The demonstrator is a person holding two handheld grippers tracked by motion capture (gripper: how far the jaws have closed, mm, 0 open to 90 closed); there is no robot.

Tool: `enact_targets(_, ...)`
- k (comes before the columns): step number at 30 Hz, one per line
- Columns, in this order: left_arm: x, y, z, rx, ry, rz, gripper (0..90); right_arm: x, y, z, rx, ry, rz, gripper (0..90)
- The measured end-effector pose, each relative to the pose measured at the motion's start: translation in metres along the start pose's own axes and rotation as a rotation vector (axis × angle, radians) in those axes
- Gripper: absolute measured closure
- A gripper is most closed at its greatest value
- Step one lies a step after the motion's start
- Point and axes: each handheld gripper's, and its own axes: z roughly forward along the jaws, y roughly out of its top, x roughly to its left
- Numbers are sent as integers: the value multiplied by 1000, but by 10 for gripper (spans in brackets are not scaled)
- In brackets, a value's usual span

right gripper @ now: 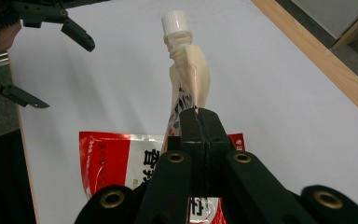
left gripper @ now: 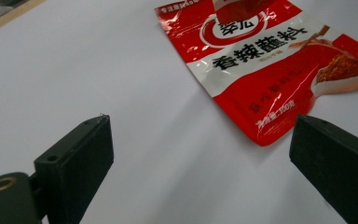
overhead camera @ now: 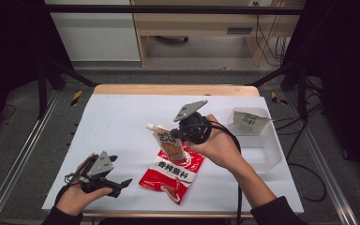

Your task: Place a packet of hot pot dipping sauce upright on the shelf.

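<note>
Left gripper [overhead camera: 122, 183] near, jaws released; right gripper [right gripper: 196, 116] grasping spouted pouch [right gripper: 186, 74]; I lift steadily, clearing red packet [overhead camera: 171, 174].

Red packet [left gripper: 265, 70]: "香辣蘸料", perhaps "100克"; spouted pouch [overhead camera: 168, 140] print unreadable.

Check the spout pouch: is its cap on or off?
On. The white screw cap sits on the spout pouch, which the right gripper holds clamped.
</note>
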Motion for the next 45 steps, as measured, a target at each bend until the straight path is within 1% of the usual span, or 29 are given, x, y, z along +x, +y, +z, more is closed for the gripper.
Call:
enact_targets(2, 0, 11, 1, 5, -16, 12, 72, 0, -3, -4, -2, 5, -14, 900)
enact_targets(4, 1, 23, 1, 8, -26, 27, 84, 0, -6, -7, -5, 9, -15, 900)
enact_targets(6, 3, 38, -1, 15, -29, 52, 104, 0, -10, -8, -9, 17, -20, 900)
enact_targets(11, 9, 74, -7, 5, -37, 100, 158, 1, -16, -11, -28, 31, -30, 900)
enact_targets(13, 11, 84, -7, 4, -44, 110, 177, 2, -18, -11, -31, 37, -33, 900)
enact_targets(17, 12, 104, -5, 9, -49, 148, 213, 4, -19, -12, -35, 41, -38, 900)
enact_targets(21, 10, 114, 0, -3, -69, 169, 257, 7, -20, -13, -50, 44, -46, 900)
enact_targets(23, 10, 118, 2, -1, -77, 180, 266, 9, -20, -13, -53, 49, -51, 900)
enact_targets(25, 9, 122, 4, -1, -88, 190, 299, 10, -21, -13, -53, 57, -54, 900)
enact_targets(29, 10, 128, 8, -5, -100, 195, 323, 13, -21, -13, -54, 63, -60, 900)
enact_targets(31, 10, 130, 10, -8, -118, 193, 337, 14, -20, -13, -60, 68, -63, 900)
enact_targets(33, 11, 133, 12, 0, -135, 211, 368, 16, -19, -13, -65, 71, -65, 900)
enact_targets(35, 11, 134, 14, 5, -146, 216, 402, 17, -19, -12, -67, 77, -67, 900)
enact_targets(37, 12, 135, 16, 2, -157, 210, 432, 18, -19, -12, -70, 82, -69, 900)
enact_targets(40, 14, 135, 18, 3, -167, 213, 476, 18, -18, -12, -73, 88, -67, 900)
enact_targets(42, 15, 135, 18, -4, -183, 214, 514, 18, -18, -12, -73, 93, -67, 900)
enact_targets(43, 16, 135, 18, -9, -191, 207, 533, 18, -18, -11, -74, 94, -71, 900)
enact_targets(44, 17, 135, 18, -6, -187, 208, 565, 19, -18, -11, -72, 93, -72, 900)
enact_targets(45, 18, 134, 18, -6, -193, 197, 574, 19, -18, -11, -71, 93, -72, 900)
